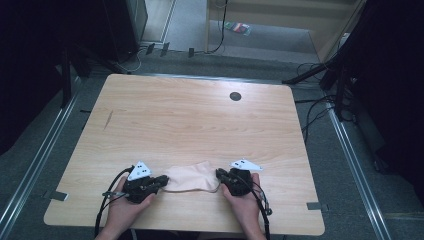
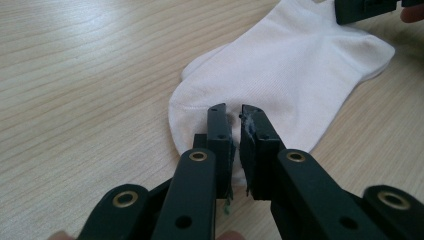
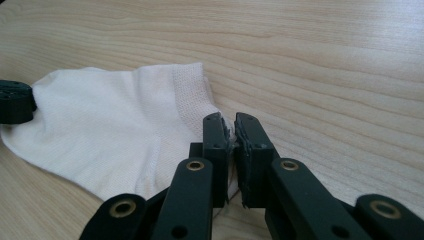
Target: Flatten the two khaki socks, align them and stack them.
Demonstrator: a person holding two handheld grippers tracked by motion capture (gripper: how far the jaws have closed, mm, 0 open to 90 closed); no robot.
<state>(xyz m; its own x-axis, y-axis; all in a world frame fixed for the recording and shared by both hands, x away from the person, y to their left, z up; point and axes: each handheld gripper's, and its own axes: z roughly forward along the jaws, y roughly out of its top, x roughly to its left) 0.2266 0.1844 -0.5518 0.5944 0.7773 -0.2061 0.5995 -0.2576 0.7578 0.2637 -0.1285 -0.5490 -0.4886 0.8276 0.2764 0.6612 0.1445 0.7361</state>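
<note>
My left claw point(image 2: 234, 116) was pinched on the sock's point(image 2: 295, 75) toe edge, jaws nearly together with a fold of cloth between them. My right claw point(image 3: 229, 126) pinched the cuff end the same way. The sock lay flat on the table point(image 1: 200, 115) between both claws, near my edge. Both ends looked gripped, I judged; lifting, stretching or folding was still left.

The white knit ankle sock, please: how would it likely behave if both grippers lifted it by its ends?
The white knit ankle sock lies flat and thin on the wooden table, so it would probably sag limply. It looks light. Its soft fabric seems unlikely to slip or roll.
</note>
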